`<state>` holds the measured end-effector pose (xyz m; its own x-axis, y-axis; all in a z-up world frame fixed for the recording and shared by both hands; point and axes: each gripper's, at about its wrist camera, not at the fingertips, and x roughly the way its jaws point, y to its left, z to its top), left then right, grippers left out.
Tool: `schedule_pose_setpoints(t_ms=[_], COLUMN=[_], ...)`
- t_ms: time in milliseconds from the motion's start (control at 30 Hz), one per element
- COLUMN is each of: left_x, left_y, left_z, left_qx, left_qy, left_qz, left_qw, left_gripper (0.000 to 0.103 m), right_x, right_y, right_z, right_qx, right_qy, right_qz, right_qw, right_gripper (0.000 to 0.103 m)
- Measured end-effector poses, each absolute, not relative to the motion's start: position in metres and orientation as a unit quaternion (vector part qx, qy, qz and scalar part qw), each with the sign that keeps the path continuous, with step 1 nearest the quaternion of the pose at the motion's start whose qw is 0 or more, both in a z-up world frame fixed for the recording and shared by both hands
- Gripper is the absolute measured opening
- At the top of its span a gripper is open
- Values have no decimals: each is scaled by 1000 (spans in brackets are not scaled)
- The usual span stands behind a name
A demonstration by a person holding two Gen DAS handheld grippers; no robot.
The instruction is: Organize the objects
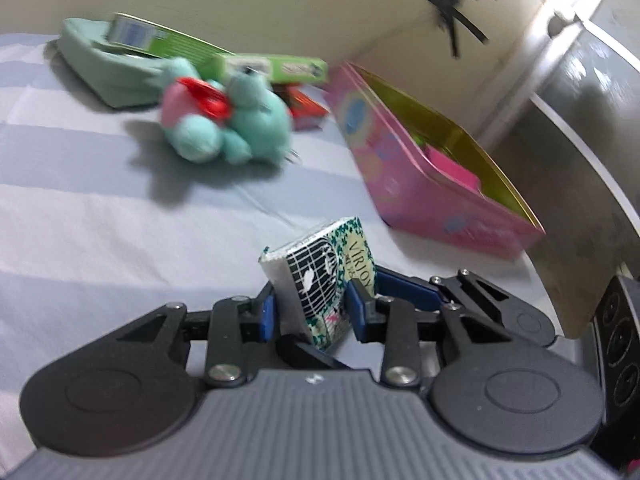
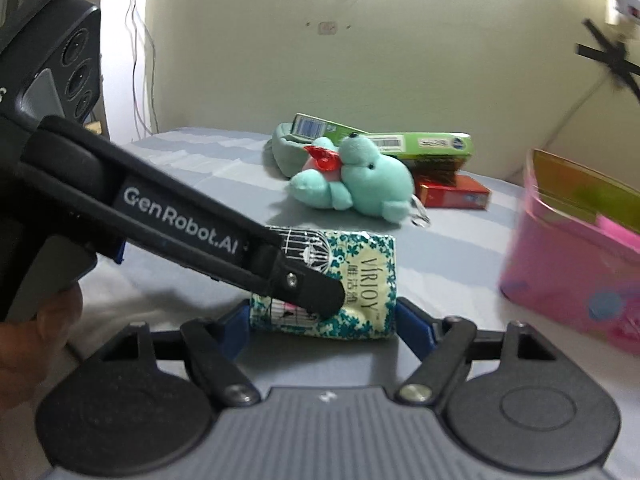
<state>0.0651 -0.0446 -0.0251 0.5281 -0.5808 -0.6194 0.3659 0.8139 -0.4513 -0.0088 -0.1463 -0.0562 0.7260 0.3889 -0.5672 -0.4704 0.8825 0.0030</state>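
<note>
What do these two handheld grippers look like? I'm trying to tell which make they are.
Both look alike: a ribbed grey body, two round black discs, black link arms with silver screws, and blue pads on the fingers. That goes for the left gripper and the right gripper. In the right wrist view the left gripper's black side reads "GenRobot.AI" in white, and three round lenses sit on its dark housing. No sleeves or cables are visible.

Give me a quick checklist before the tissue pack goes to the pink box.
1. Left gripper closed on the tissue pack: ok.
2. Right gripper straddling the pack, pads pressing: cannot tell.
3. Pink box open on top: ok.
4. Room left inside the box: cannot tell.
5. Plush toy away from the route to the box: ok.
</note>
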Motion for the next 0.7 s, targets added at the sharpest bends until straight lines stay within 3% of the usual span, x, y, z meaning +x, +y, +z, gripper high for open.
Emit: schedule_pose_setpoints(t_ms=[700], left_x=[55], left_y=[-235], left_z=[-19], left_qx=[42], left_qy=[410], left_qz=[-415], left_qw=[811], left_gripper=[38], right_x=[-54], right_y=[-316], right_z=[-54], right_qx=[102], right_qy=[280], right_qz=[80], right_qw=[951], right_gripper=[79])
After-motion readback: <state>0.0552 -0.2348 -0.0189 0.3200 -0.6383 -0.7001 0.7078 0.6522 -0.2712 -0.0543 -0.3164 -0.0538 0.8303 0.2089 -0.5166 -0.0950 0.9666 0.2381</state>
